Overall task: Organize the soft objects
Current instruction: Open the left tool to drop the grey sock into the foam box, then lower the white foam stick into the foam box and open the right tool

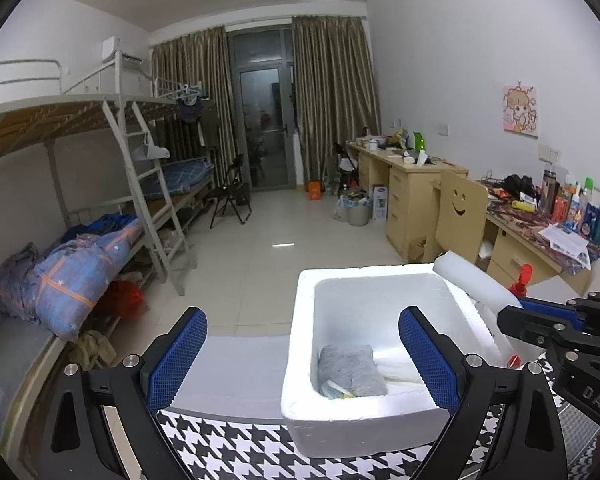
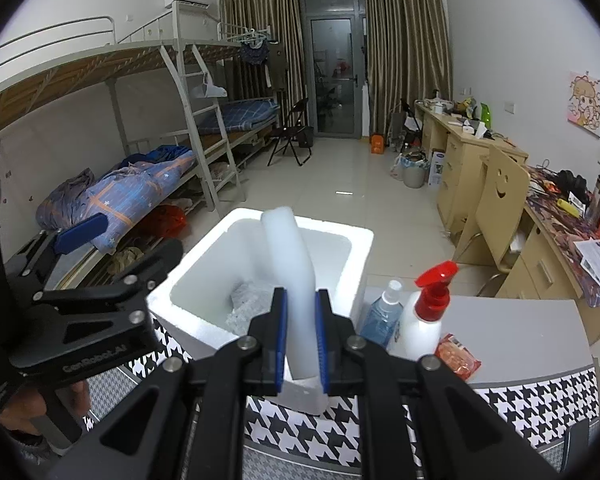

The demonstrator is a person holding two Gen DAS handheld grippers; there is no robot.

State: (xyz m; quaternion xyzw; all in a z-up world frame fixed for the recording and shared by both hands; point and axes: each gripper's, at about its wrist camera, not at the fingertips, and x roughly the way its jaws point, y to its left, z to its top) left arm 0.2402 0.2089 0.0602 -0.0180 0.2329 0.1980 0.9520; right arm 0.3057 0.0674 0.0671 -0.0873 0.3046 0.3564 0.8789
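White foam strip (image 2: 290, 280) upright, leaning away, pinched by right gripper (image 2: 301, 332).

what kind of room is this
Most likely a shared dormitory room: metal bunk beds with a ladder along one wall, a row of wooden desks opposite, and clothes on hangers by the curtains.

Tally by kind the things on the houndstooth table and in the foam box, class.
Foam box: 1
White foam roll: 1
Grey cloth: 1
Spray bottles: 2
Orange packet: 1
Total: 6
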